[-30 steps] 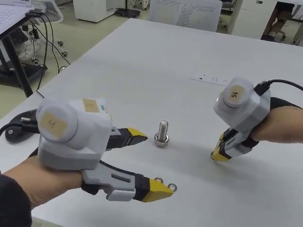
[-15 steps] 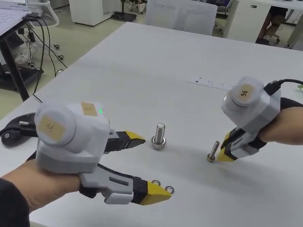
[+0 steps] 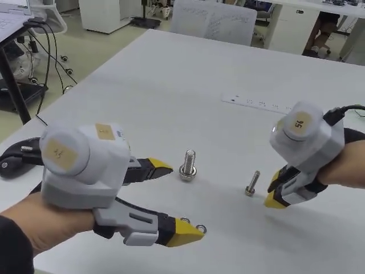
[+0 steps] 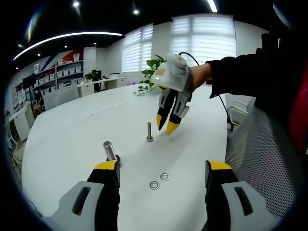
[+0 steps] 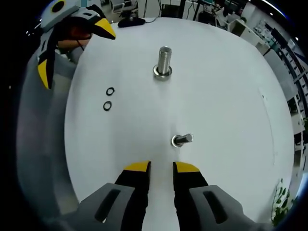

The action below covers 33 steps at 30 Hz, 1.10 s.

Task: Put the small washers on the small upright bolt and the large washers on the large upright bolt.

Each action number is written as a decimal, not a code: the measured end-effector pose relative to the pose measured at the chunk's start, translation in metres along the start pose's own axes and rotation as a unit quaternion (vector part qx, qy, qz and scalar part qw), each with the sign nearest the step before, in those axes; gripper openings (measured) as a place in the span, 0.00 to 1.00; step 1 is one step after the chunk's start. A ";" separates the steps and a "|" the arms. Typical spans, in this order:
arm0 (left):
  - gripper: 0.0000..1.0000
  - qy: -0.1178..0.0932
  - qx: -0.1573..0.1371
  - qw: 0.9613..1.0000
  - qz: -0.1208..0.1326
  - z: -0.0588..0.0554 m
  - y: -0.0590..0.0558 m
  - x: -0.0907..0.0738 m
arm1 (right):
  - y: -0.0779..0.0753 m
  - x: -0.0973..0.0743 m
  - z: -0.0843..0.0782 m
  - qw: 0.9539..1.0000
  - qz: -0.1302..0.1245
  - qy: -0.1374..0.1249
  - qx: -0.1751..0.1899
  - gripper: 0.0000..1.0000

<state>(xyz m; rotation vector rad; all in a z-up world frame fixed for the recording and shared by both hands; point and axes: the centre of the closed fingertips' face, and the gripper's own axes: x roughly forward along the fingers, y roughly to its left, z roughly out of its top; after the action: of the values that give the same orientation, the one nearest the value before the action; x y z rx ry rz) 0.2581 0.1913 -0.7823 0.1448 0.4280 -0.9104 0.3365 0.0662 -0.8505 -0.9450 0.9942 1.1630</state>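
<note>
A large bolt (image 3: 188, 165) stands upright on its head mid-table, with a small bolt (image 3: 252, 182) upright to its right. Two small washers (image 3: 193, 225) lie flat beside the lower yellow fingertip of my left gripper (image 3: 174, 200), which is open and empty. My right gripper (image 3: 276, 196) hovers just right of the small bolt, jaws slightly apart, holding nothing. The left gripper view has the washers (image 4: 160, 181) between my left gripper's (image 4: 163, 166) jaws, the large bolt (image 4: 110, 150) and small bolt (image 4: 149, 132) beyond. The small bolt (image 5: 182, 139) stands just ahead of my right gripper (image 5: 161, 167).
A white power strip (image 3: 251, 103) lies further back on the white table (image 3: 171, 97). A black object (image 3: 14, 157) sits at the table's left edge, and a chair (image 3: 214, 20) stands behind the far edge. Cables hang by a desk at far left.
My right gripper has let go of the small bolt and drawn back to the right, leaving it upright. The left gripper has barely moved.
</note>
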 end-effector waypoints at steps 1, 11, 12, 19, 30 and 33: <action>0.72 0.000 0.000 1.000 0.000 0.000 0.000 0.000 | 0.003 0.000 0.000 1.000 0.001 0.001 -0.002 0.20; 0.72 0.000 0.004 1.000 0.001 0.000 -0.002 -0.002 | 0.033 0.006 0.011 0.999 0.021 0.000 -0.029 0.20; 0.72 0.000 0.004 1.000 0.001 0.000 -0.002 -0.002 | 0.035 0.007 0.013 0.999 0.022 0.000 -0.032 0.20; 0.71 0.001 0.005 1.000 0.002 -0.001 -0.002 -0.003 | 0.051 0.013 0.034 0.998 0.034 -0.007 -0.057 0.20; 0.71 0.002 0.007 1.000 0.002 -0.003 -0.003 -0.006 | 0.082 0.026 0.068 0.993 0.059 -0.013 -0.102 0.20; 0.71 0.003 0.007 1.000 0.002 -0.003 -0.003 -0.006 | 0.088 0.031 0.074 0.991 0.064 -0.011 -0.117 0.20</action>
<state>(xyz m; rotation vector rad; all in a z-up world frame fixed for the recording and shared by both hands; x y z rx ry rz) 0.2518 0.1946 -0.7828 0.1610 0.4258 -0.9093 0.2621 0.1584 -0.8657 -1.0615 0.9250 1.4176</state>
